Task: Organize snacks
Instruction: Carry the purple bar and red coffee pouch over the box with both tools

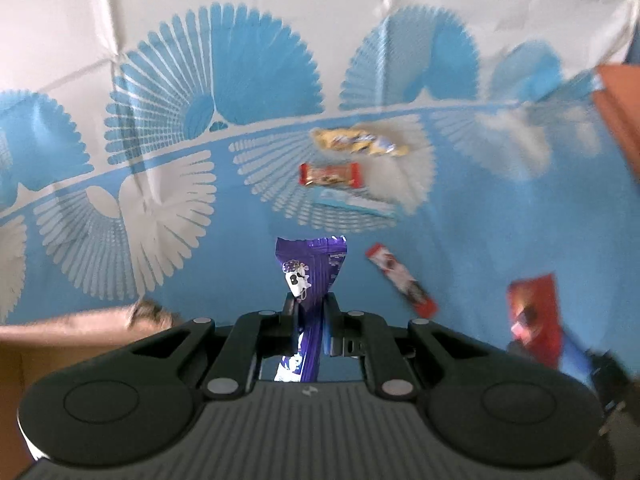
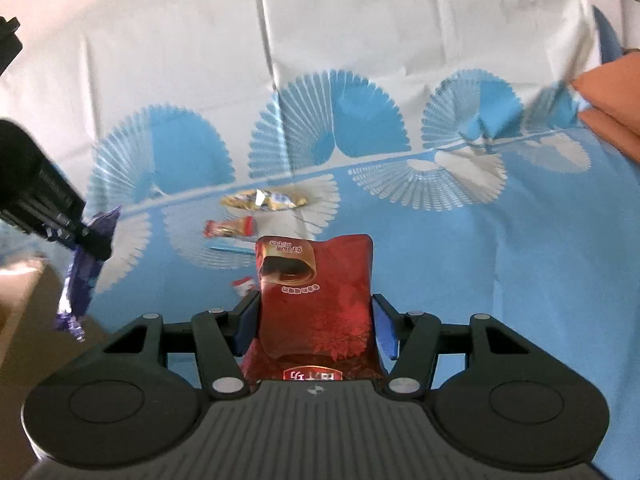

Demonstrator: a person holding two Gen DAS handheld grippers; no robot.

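Carrying a snack in each gripper, a person sorts sweets scattered on a blue-and-white tablecloth [image 1: 120, 40]. The left gripper [image 1: 311, 304] has its jaws narrowed onto a purple wrapper [image 1: 310, 268], pinched low so most of the packet stands free above the fingertips. The right gripper [image 2: 316, 316] holds a red pouch [image 2: 320, 280] across its width, jaws set fairly wide against its two sides.

Both loads look lifted off the cloth. In the right view the left gripper [image 2: 90, 240] hangs at the far left with the purple wrapper [image 2: 80, 280] dangling from it over what appears to be a cardboard box [image 2: 20, 308], though blur at that edge makes the box hard to confirm.

Four snacks lie on the cloth ahead: a yellow pack [image 1: 360, 142], a red-ended bar [image 1: 330, 174], a pale blue bar [image 1: 352, 202] just beside it, and a red stick [image 1: 402, 280] nearer the grippers.

The likely trouble is slip. The thin purple wrapper is gripped at a narrow waist and could slide out or twist if swung quickly. The soft red pouch is already buckling between its pads and may fold and drop under a tighter squeeze. With the two tools close together, a clash near the box is also possible.

Both grippers point forward and down toward the table, the left one angled toward the box side.
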